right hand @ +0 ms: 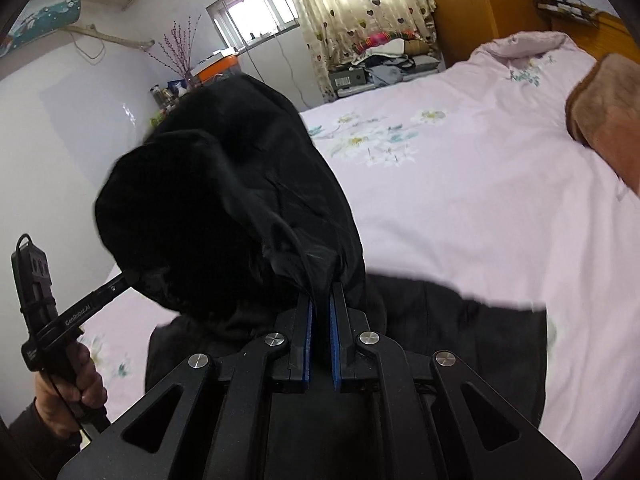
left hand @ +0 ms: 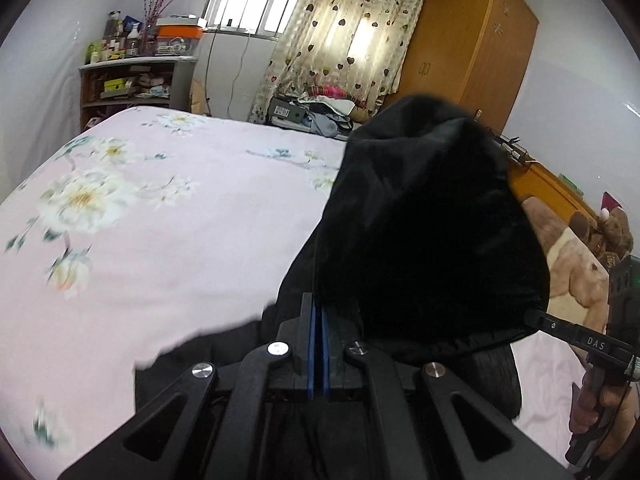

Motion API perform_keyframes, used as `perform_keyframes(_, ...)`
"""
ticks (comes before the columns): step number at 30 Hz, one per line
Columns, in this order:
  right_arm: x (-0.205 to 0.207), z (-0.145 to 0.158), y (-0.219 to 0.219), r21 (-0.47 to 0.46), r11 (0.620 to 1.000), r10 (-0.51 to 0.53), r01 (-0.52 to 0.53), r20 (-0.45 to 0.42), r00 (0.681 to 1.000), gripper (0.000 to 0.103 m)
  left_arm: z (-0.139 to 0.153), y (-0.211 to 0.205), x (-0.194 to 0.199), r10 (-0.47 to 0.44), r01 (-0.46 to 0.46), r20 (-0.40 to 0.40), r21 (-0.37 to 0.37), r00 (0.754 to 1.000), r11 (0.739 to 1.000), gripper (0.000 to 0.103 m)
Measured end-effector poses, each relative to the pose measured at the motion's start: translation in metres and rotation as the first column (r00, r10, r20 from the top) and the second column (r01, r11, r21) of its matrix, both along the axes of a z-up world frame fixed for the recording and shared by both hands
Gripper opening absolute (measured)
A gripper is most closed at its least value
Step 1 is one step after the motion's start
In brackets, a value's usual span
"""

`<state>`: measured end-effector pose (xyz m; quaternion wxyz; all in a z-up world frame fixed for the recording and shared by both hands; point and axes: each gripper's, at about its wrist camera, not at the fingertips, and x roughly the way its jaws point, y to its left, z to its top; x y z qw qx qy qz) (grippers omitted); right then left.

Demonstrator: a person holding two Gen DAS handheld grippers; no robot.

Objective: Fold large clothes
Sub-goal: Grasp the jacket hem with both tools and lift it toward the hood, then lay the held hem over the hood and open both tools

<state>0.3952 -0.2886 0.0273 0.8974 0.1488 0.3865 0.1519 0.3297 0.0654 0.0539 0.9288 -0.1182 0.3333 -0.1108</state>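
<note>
**Both grippers hold the black garment up over the bed**

From my 2 wrist cameras I see a black garment [left hand: 432, 240] lifted above the pink floral bedcover [left hand: 160, 220]. Its upper part stands as a puffed dark bundle between the 2 grippers, and the lower part hangs down and lies on the bedcover under them.

The left gripper [left hand: 319, 312] points forward and a little upward. Its blue pads [left hand: 312, 344] are pressed almost together, and a thin edge of the garment is clamped between them. In the right wrist view I see the same tool from the side, with the person's left hand [right hand: 68, 392] wrapped around its handle, low at the left.

The right gripper [right hand: 321, 300] is also closed on the garment, with a fold of black cloth and a thin cord caught between its blue pads [right hand: 335, 344]; a narrow gap stays there. In the left wrist view the right hand [left hand: 600, 412] grips the handle at the far right edge.

A brown blanket [right hand: 608, 104] lies near the head of the bed. Behind stand a heart-pattern curtain [left hand: 344, 32], a wooden wardrobe [left hand: 472, 40] and a full shelf [left hand: 132, 76].
</note>
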Motion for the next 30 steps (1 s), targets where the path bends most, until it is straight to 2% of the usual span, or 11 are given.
perform_keyframes(6, -0.051, -0.025, -0.002, 0.014, 1.0, -0.007, 0.008, -0.077, 0.997, 0.007, -0.029, 0.0, -0.054, 0.021, -0.018, -0.071, 0.034, 0.997, 0.999, 0.002)
perform_keyframes(15, -0.089, -0.057, -0.017, 0.048, 0.999, -0.017, 0.026, -0.184, 0.983, 0.007, -0.072, 0.006, -0.095, 0.043, -0.026, -0.221, 0.08, 0.974, 0.996, 0.003)
perform_keyframes(16, -0.092, -0.057, -0.018, 0.054, 0.998, -0.02, 0.03, -0.189, 0.982, 0.009, -0.075, 0.009, -0.101, 0.042, -0.025, -0.23, 0.078, 0.972, 0.997, 0.003)
perform_keyframes(19, -0.1, -0.057, -0.022, 0.102, 0.994, -0.025, 0.046, -0.196, 0.98, 0.031, -0.076, 0.018, -0.116, 0.051, -0.037, -0.25, 0.057, 0.967, 0.998, 0.005)
perform_keyframes(20, -0.102, -0.057, -0.023, 0.129, 0.991, -0.021, 0.047, -0.196, 0.98, 0.044, -0.075, 0.021, -0.12, 0.056, -0.046, -0.245, 0.047, 0.968, 0.998, 0.011)
perform_keyframes(21, -0.102, -0.057, -0.023, 0.157, 0.986, -0.018, 0.049, -0.194, 0.981, 0.049, -0.073, 0.023, -0.124, 0.066, -0.059, -0.235, 0.038, 0.97, 0.998, 0.026)
perform_keyframes(22, -0.102, -0.06, -0.024, 0.171, 0.984, -0.015, 0.049, -0.193, 0.981, 0.049, -0.069, 0.025, -0.126, 0.079, -0.076, -0.225, 0.022, 0.971, 0.997, 0.036)
perform_keyframes(23, -0.101, -0.061, -0.019, 0.186, 0.982, -0.007, 0.044, -0.196, 0.981, 0.049, -0.064, 0.025, -0.124, 0.091, -0.094, -0.215, -0.001, 0.972, 0.996, 0.057)
perform_keyframes(24, -0.096, -0.063, -0.016, 0.193, 0.98, -0.001, 0.041, -0.204, 0.979, 0.049, -0.06, 0.025, -0.12, 0.096, -0.104, -0.206, -0.026, 0.974, 0.994, 0.067)
perform_keyframes(27, -0.089, -0.07, -0.007, 0.2, 0.979, 0.013, 0.032, -0.217, 0.976, 0.049, -0.064, 0.02, -0.105, 0.08, -0.093, -0.211, -0.056, 0.974, 0.994, 0.069)
perform_keyframes(30, -0.069, -0.079, 0.0, 0.221, 0.974, 0.003, 0.051, -0.24, 0.971, 0.049, -0.082, 0.018, -0.081, 0.117, -0.13, -0.256, -0.034, 0.959, 0.991, 0.069)
